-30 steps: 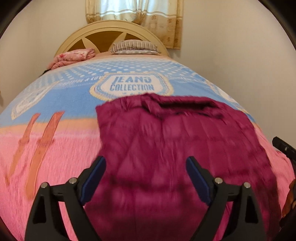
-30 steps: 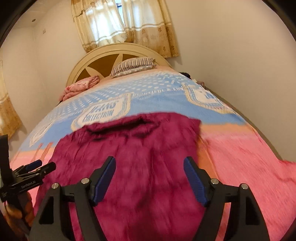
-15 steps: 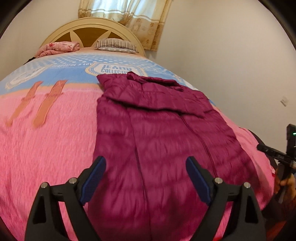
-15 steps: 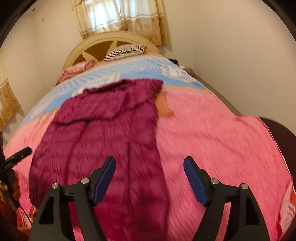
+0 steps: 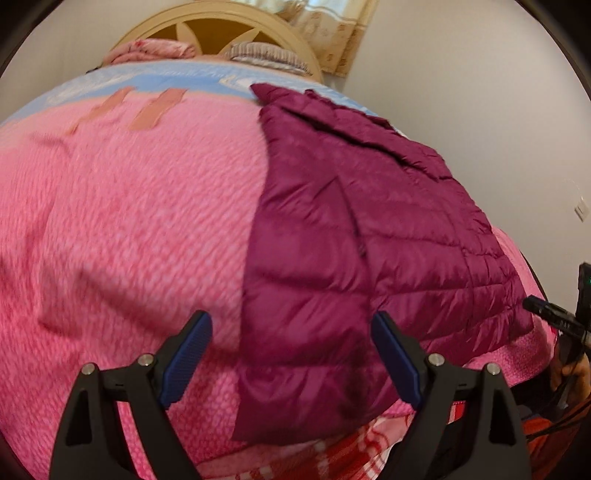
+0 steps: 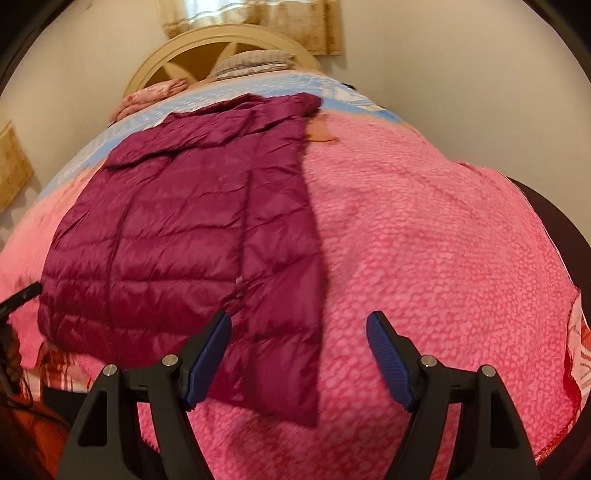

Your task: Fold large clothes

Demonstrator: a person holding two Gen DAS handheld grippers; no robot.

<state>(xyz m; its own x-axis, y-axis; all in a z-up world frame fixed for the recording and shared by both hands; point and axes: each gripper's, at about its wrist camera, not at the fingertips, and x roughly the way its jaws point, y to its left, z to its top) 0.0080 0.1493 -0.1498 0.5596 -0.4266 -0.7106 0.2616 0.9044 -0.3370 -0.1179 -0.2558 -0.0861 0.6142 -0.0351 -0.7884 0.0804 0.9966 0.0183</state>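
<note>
A maroon quilted jacket (image 5: 343,236) lies flat on the bed's pink blanket (image 5: 129,229), its collar end toward the headboard (image 5: 218,26) at 12 o'clock and its hem near the bed's foot edge. In the left wrist view the jacket fills the area from the centre out to 3 o'clock, and the left hand-held gripper (image 5: 291,354) hangs above its lower corner with the blue pads spread wide, holding nothing. In the right wrist view the jacket (image 6: 192,229) lies from the centre toward 9 o'clock; the right hand-held gripper (image 6: 299,354) is likewise released, its left pad (image 6: 207,362) over the jacket's lower edge and its right pad over bare blanket (image 6: 424,229). At the head of the bed, near 12 o'clock, a striped pillow (image 6: 255,59) lies beside a folded pink cloth (image 6: 155,94), with curtains (image 6: 258,18) on the wall behind. Part of the other hand-held gripper shows at 3 o'clock in the left view.
</note>
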